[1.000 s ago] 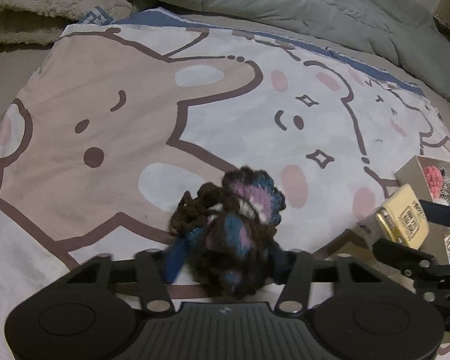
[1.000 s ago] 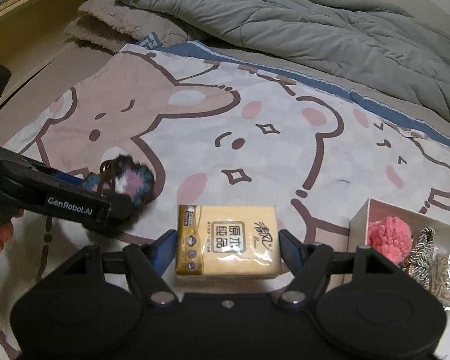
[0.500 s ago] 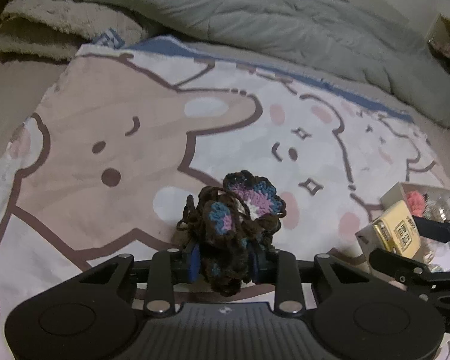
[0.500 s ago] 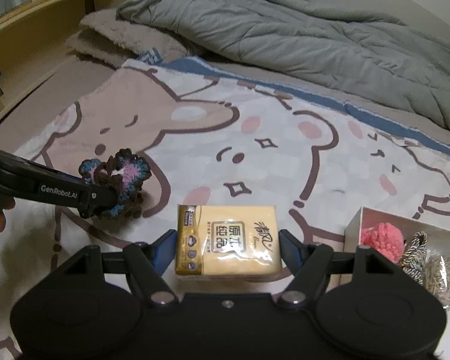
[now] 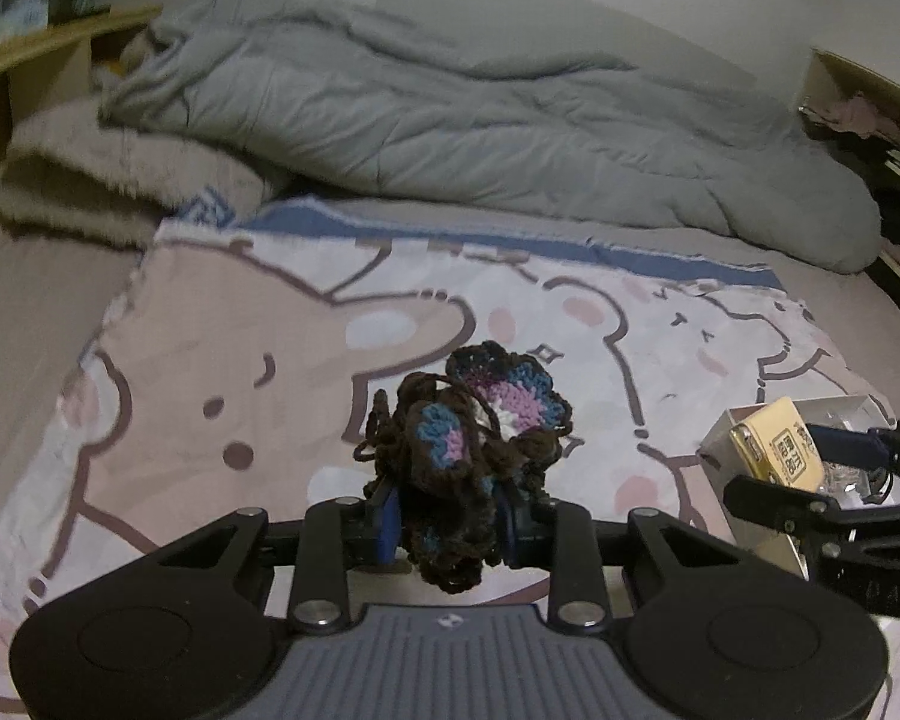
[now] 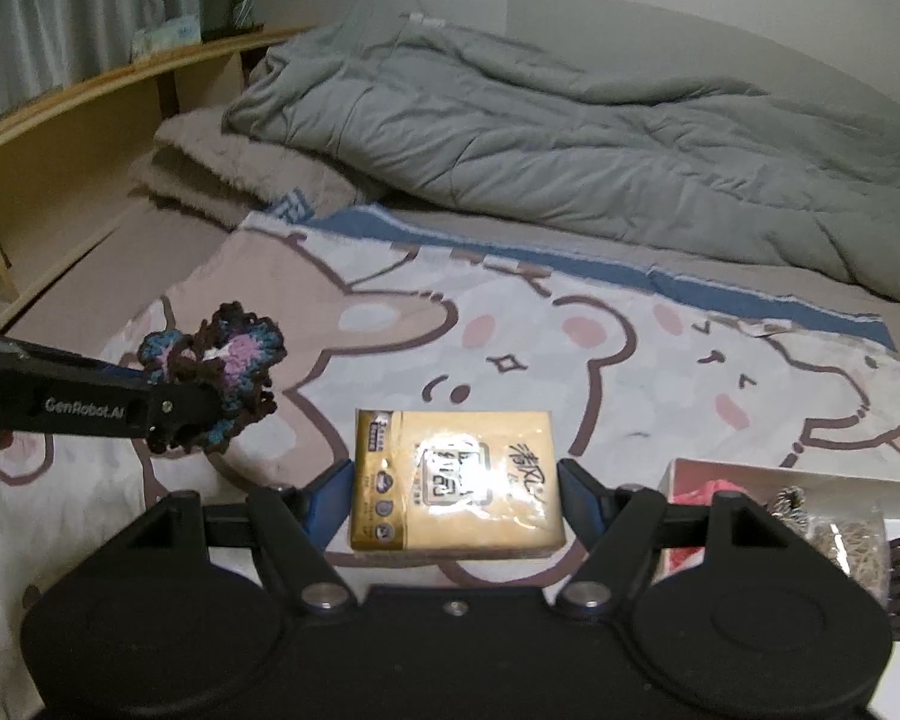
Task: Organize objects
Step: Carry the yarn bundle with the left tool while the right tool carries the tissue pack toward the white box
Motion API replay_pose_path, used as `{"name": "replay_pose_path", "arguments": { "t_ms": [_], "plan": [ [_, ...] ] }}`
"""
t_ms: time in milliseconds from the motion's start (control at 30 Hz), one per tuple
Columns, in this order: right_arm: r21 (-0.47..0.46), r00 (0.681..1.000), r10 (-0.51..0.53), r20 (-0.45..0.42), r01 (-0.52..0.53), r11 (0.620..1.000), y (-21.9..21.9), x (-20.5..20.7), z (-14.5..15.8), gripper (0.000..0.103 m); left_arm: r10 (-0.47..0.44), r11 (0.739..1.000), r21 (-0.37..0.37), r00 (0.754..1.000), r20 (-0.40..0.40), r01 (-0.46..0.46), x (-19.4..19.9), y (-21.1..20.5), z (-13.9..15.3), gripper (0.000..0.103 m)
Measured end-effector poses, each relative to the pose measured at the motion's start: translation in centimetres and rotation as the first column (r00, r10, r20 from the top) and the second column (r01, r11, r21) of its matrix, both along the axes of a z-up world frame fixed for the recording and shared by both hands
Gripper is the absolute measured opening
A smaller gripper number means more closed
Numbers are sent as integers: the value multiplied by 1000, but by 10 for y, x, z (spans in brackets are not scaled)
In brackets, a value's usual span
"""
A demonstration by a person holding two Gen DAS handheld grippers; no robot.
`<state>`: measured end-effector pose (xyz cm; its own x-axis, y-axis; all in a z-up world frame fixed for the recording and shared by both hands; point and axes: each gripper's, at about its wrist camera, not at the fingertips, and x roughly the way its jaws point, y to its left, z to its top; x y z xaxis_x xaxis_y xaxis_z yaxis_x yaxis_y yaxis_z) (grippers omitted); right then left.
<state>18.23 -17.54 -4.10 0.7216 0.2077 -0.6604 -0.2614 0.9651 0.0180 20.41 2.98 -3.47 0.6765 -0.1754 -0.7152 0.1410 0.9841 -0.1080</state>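
Note:
My left gripper (image 5: 449, 525) is shut on a dark crocheted flower piece (image 5: 480, 450) with blue, purple and white petals, held up above the cartoon-bear blanket (image 5: 240, 372). From the right wrist view the same crocheted piece (image 6: 222, 372) hangs at the left in the left gripper (image 6: 177, 414). My right gripper (image 6: 455, 495) is shut on a yellow tissue pack (image 6: 456, 480), lifted over the blanket (image 6: 570, 360). In the left wrist view the tissue pack (image 5: 777, 450) and right gripper (image 5: 810, 474) show at the right, in front of the white box (image 5: 840, 414).
A white box (image 6: 750, 474) at the lower right holds a pink pompom (image 6: 708, 489), a striped cord and a bag of rubber bands (image 6: 846, 546). A grey duvet (image 6: 570, 138) and a fluffy beige blanket (image 6: 222, 174) lie at the back. A wooden shelf (image 6: 90, 120) borders the left.
The left gripper closed on the crocheted piece and lifted it off the blanket. The right gripper rose with the tissue pack still in it. Both views now tilt up toward the duvet.

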Motion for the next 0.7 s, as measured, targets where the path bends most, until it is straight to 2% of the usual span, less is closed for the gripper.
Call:
{"name": "replay_pose_path", "arguments": {
  "t_ms": [233,700],
  "plan": [
    [29,999,-30,39,29,999,-13,-14,15,73,-35,999,7,997,69,34,-21,-16,24,32],
    [81,989,-101,103,93,992,-44,-40,37,73,-68,998,5,989,128,68,-45,-45,44,32]
  ]
}}
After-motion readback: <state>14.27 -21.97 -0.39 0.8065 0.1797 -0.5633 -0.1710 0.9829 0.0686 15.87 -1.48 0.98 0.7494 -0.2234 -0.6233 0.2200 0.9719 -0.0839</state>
